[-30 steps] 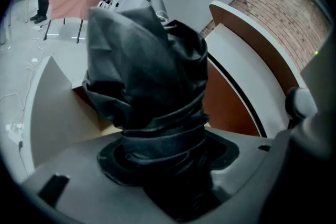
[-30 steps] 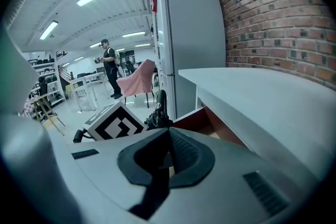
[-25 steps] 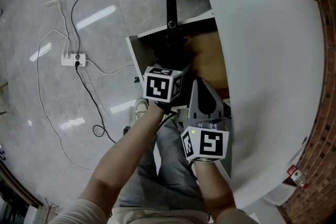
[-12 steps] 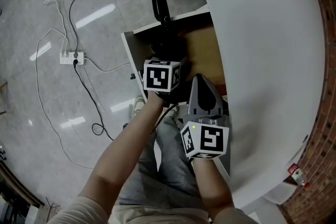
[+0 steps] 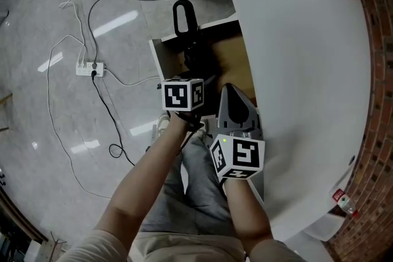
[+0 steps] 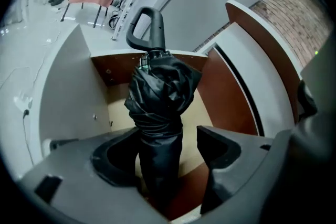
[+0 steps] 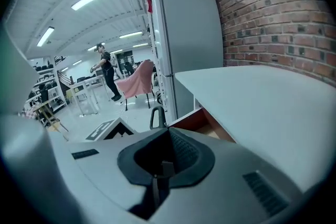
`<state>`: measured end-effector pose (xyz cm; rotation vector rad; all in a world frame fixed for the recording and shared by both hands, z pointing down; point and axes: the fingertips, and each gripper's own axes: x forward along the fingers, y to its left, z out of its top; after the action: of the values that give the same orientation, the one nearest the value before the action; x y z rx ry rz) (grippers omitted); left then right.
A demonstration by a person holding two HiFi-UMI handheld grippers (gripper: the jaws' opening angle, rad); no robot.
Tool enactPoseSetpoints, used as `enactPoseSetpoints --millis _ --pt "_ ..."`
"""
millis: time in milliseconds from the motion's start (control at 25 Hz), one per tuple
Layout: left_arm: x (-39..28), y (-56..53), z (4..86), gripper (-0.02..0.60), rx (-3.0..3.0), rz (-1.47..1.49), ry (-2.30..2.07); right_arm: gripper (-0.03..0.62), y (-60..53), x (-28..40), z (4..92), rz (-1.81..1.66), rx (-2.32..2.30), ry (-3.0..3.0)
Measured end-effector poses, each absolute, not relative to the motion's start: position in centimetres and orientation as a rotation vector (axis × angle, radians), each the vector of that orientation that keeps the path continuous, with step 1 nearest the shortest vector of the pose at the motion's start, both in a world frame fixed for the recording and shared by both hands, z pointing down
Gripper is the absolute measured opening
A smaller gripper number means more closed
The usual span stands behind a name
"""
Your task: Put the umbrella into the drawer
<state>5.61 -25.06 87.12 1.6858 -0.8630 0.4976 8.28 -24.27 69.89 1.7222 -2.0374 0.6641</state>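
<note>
my left gripper (image 6: 167, 153): jaws spread, just been opening. the folded black umbrella (image 6: 160, 97) stands between them, right pad clear of it. umbrella sits in the open drawer (image 6: 63, 97), handle (image 6: 147, 29) sticking up past the far wall. my right gripper (image 7: 156, 173): jaws pressed together, nothing in them.

umbrella (image 6: 160, 92): tip hidden behind left claw (image 6: 165, 139) | drawer (image 5: 161, 57): right side hidden under tabletop (image 5: 307, 89)
</note>
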Motion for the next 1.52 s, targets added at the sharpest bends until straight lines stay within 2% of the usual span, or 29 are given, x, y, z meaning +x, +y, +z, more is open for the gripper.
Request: enactPoseSetpoints --millis 320,640,1040,1520 --pt "5.3 -22.5 82.8 0.328 1.685 0.525 -0.844 0.008 -24.7 7.6 63.6 0.621 1.715 -2.091" --pt "1.7 -24.4 72.9 0.327 1.794 0.496 -0.906 0.008 -24.0 7.1 56.6 0.548 1.723 -2.116" --pt "-2.8 -26.2 57.5 0.327 1.981 0.468 -1.018 0.008 -22.9 5.5 45.7 0.421 1.711 -2.197" --pt "-3.5 -25.3 36.0 0.324 2.402 0.414 -1.101 0.008 -21.6 5.1 30.0 0.220 1.673 -2.380"
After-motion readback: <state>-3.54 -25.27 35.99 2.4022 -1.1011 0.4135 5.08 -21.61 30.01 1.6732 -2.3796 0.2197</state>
